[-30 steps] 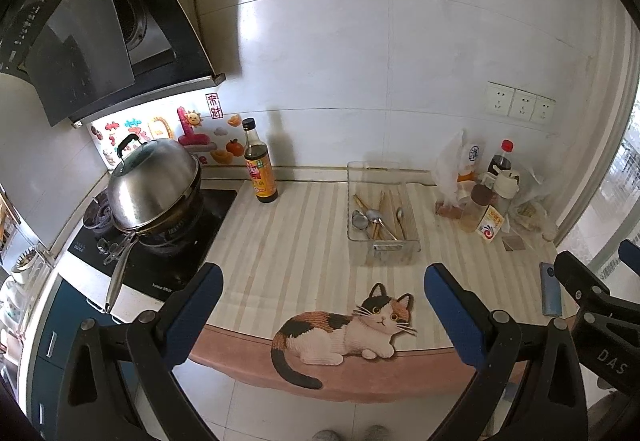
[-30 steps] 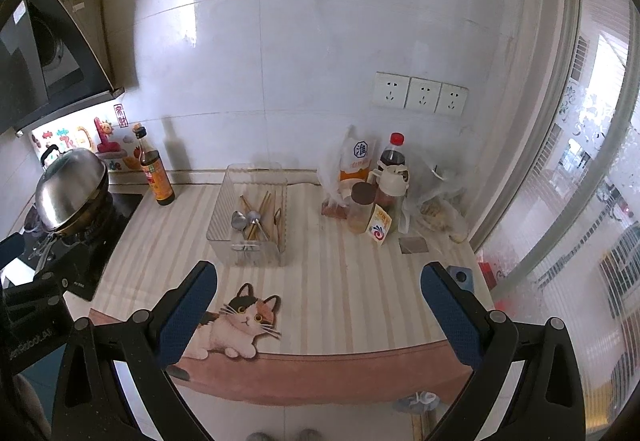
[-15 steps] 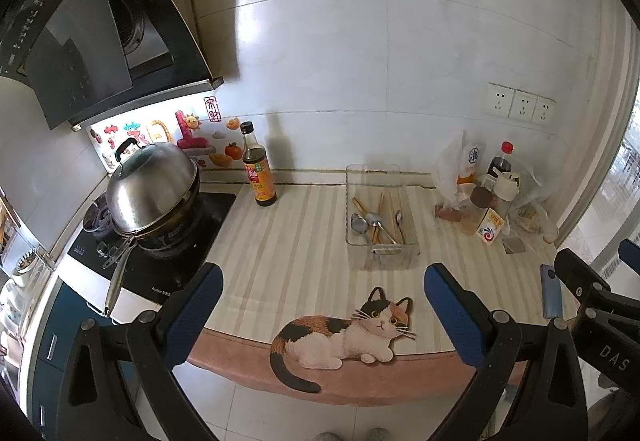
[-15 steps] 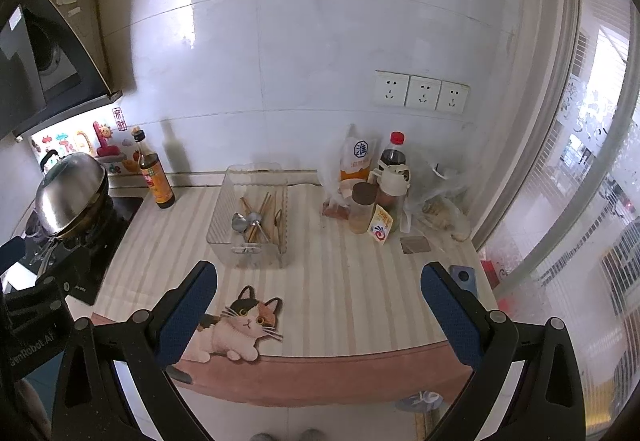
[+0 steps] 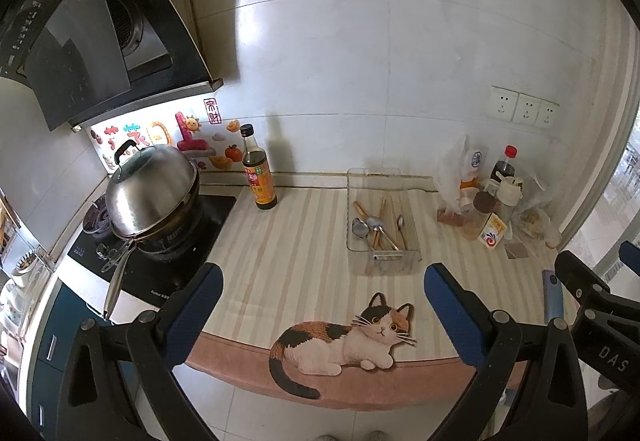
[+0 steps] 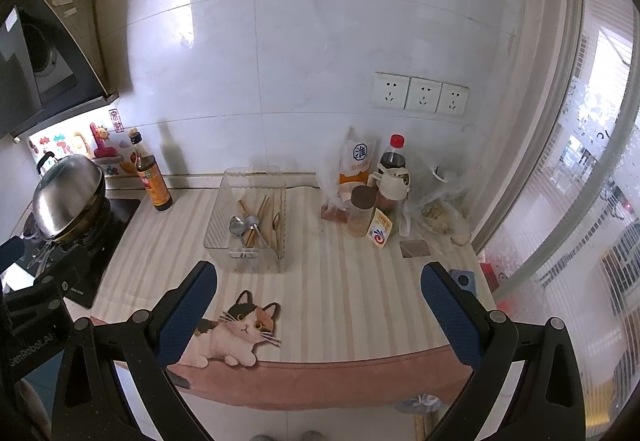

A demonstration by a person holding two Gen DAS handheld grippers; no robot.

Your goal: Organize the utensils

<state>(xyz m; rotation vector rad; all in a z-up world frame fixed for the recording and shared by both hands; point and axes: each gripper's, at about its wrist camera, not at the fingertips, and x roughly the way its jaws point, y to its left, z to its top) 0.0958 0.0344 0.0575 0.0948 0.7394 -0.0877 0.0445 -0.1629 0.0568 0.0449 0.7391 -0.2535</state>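
Both grippers hung short of the counter edge, nothing held. Left gripper (image 5: 320, 305) had its blue jaws spread wide and empty; right gripper (image 6: 318, 301) same, wide apart and empty. The utensils (image 5: 378, 227), spoons and chopsticks, lay jumbled in the clear tray (image 5: 414, 241) on the striped mat (image 5: 288, 241), near the back of the counter, between the sauce bottle (image 5: 258, 177) and the condiment cluster (image 5: 486, 203). From the left gripper the tray sat ahead and slightly right; from the right gripper, the tray (image 6: 218, 215) sat ahead and left of centre. Utensil long axes ran roughly front-to-back, along the tray's length, handles mostly toward the grippers; some crossed each other. Neither gripper looked clearly nearer; my read was that either could reach it, with jaws needing to close across the handles, i.e. side to side.
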